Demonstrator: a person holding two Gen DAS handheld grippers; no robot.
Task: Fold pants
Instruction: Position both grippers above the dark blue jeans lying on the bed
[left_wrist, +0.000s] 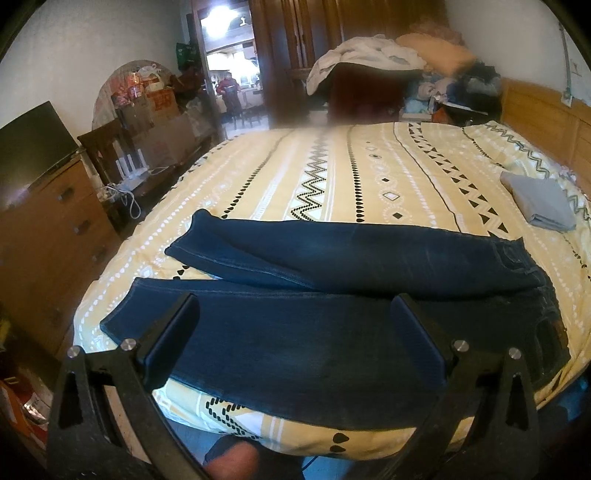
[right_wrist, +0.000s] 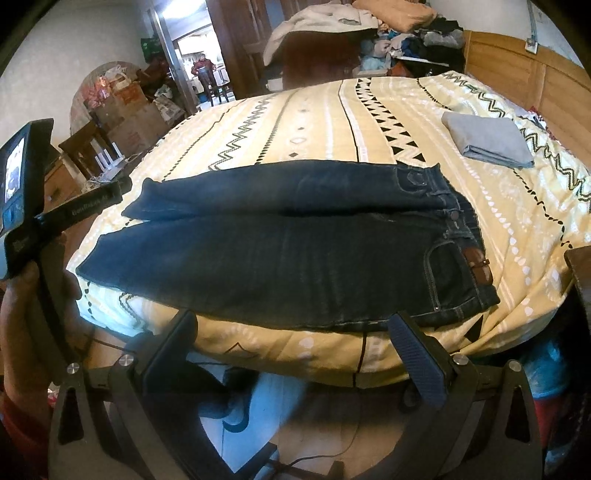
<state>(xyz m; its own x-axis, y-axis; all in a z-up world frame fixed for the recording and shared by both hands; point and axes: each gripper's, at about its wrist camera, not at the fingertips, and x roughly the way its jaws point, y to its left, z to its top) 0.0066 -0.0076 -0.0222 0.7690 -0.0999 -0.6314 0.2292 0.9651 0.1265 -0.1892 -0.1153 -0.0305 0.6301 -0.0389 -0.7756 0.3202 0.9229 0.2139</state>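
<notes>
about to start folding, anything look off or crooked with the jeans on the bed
Slightly. The jeans lie flat across the bed, but the legs splay apart at the cuffs, showing a wedge of bedspread between them. A brown belt is still in the waistband. Both grippers are open and hold nothing.

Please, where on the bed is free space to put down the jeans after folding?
The bedspread is bare beyond the jeans, from the far leg to the far edge. Right of it lies a folded grey cloth; between that cloth and the waistband is a smaller bare patch. The clothes pile behind the bed is crowded.
</notes>
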